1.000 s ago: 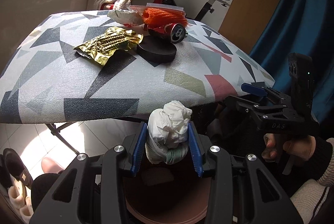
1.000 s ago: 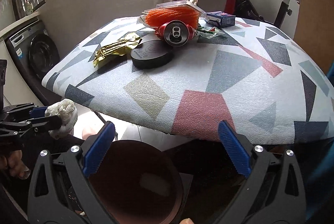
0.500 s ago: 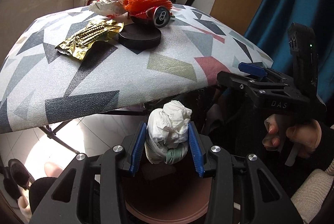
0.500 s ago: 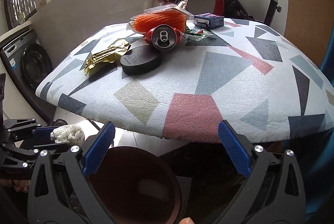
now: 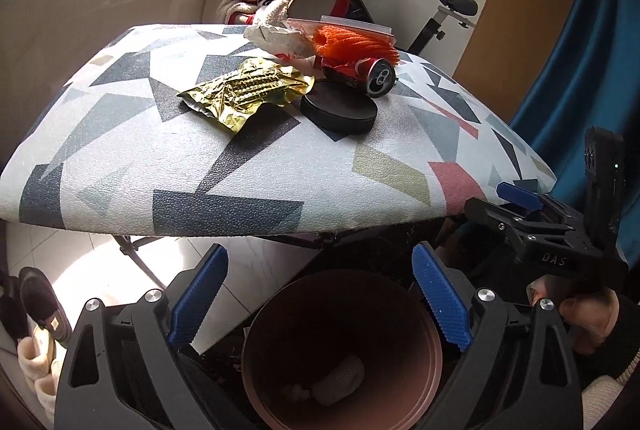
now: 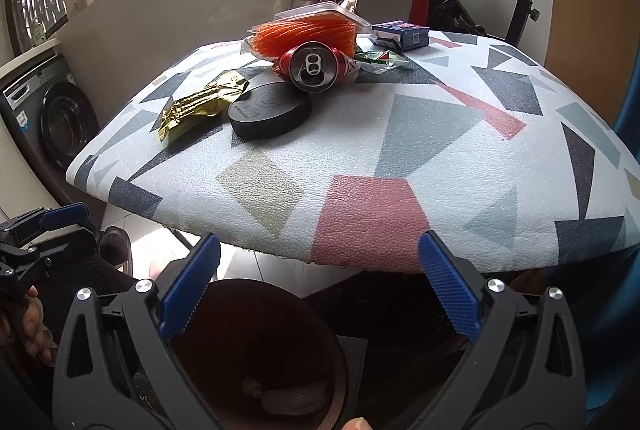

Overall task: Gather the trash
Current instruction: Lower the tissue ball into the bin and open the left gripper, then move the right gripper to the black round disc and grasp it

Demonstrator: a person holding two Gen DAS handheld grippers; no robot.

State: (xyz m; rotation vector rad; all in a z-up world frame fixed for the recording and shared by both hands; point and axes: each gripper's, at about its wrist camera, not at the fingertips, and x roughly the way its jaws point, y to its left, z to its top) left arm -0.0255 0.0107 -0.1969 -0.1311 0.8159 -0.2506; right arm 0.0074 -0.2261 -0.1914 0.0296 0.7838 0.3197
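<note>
White tissue wad [image 5: 340,378] in brown bin [image 5: 434,350], below wide, just-opened, empty left claw [image 5: 320,304]

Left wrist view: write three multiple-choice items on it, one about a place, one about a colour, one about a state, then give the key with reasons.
1. Where does the crumpled white tissue wad lie?
A. on the patterned tabletop
B. at the bottom of the round brown bin
C. between the gripper's pads

2. What colour is the crinkled foil wrapper on the table with the geometric-print cover?
A. gold
B. blue
C. white

3. How does the left gripper stand?
A. shut on the tissue
B. shut on nothing
C. open, with nothing between its pads

Key: 1 B, the wad shows inside the bin, below the fingers. 2 A, the foil gleams gold beside the flat black round disc. 3 C, the blue pads stand wide apart over the bin, the jaws having just been opening, and nothing is between them.
</note>
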